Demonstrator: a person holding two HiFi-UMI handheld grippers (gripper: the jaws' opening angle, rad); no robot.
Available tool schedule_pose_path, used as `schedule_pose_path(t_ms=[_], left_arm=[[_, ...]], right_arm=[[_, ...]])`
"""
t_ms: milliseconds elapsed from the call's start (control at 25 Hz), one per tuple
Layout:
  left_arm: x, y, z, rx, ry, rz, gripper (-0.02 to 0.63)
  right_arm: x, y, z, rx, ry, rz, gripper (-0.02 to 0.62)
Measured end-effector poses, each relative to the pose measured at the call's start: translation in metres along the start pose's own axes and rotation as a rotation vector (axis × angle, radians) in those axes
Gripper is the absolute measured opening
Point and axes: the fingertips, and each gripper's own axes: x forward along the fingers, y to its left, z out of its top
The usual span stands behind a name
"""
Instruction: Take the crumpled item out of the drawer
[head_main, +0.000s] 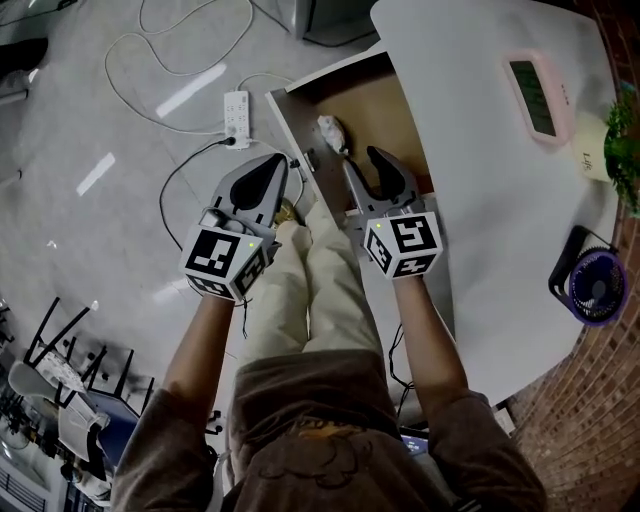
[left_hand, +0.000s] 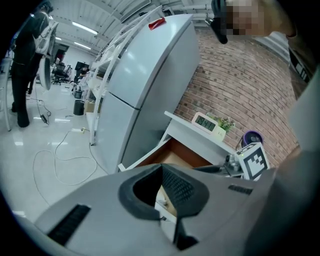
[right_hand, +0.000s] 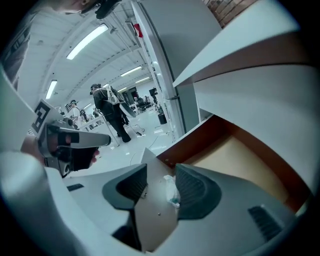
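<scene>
Plainly, the crumpled item (head_main: 330, 131) lay inside the open drawer (head_main: 385, 115), tucked against the inner face of its white front panel (head_main: 300, 150), toward that panel's far end. Your right hand-held gripper (head_main: 390, 170) hung over the near part of the drawer with its jaws apart and nothing pressed between them. The item sat ahead of it, farther off and a little left of its tips. In the right gripper view it showed through the gap between the jaws, close to the right-hand pad.

Its long axis seemed to run near-to-far along the panel, roughly in line with the way that gripper pointed, so the jaws would likely straddle its narrow width.

Your left hand-held gripper (head_main: 270, 165) hovered outside the drawer, left of the front panel, jaws together and empty. The panel stood between it and the item, so the right one was nearer and better placed.

Counted: one crumpled item, one drawer, two hand-held grippers. On the desk (head_main: 470, 170) stood one clock (head_main: 540, 97) and one fan (head_main: 592, 285).
</scene>
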Motion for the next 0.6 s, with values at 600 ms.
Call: schedule_pose_path(t_ms=[600], left_arm=[[-0.001,0.003,-0.005,0.007,0.002,0.005,0.008]], right_arm=[[0.035,-0.014,-0.010,0.078,0.085,-0.009,0.388]])
